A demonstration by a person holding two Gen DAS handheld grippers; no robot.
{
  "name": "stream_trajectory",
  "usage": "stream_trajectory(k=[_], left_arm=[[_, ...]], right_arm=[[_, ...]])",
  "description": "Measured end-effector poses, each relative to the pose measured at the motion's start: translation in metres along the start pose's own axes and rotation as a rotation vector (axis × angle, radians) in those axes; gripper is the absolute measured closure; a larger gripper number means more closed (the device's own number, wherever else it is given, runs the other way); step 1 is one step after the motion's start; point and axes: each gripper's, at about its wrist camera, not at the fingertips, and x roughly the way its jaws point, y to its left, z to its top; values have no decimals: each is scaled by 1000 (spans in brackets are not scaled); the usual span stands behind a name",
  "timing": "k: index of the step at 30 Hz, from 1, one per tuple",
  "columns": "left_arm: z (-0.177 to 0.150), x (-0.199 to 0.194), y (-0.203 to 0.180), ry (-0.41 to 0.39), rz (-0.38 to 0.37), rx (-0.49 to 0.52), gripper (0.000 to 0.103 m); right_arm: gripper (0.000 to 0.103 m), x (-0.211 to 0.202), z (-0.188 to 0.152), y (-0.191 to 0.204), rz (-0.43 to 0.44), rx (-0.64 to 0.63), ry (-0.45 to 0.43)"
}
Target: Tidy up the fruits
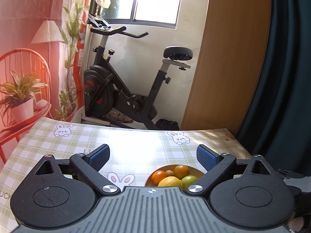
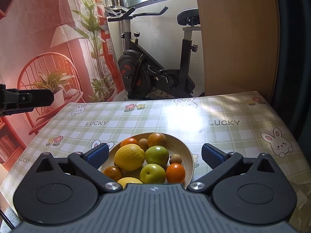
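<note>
While both the left gripper [image 1: 153,156] and the right gripper [image 2: 155,155] gape wide and hold nothing, the round cream bowl [image 2: 184,151] of lemons, oranges and green fruit sits on the green-checked table [image 2: 223,136], at six o'clock of its middle.

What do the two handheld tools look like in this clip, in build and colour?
The left tool and right tool match: a grey ribbed body, two black round housings, black angled link arms with silver bolts, and blue textured pads on the fingers.
</note>
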Motion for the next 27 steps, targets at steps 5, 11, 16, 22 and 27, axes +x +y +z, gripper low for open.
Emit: stream_trajectory(k=[5,11,16,22,27], left_arm=[[4,-19,5,-21,71,20,6],[10,-36,11,-18,122,26,6],[10,-43,14,7,142,31,6],[11,-53,20,19,164,11,6],[12,-59,18,13,186,25,6]], right_arm=[[0,-14,5,8,4,-16,8],[0,-33,8,22,-5,-19,-6],[0,-40,15,32,-6,-17,5],[0,-46,19,40,-37,-20,2],[0,-47,20,44,-44,-19,13]])
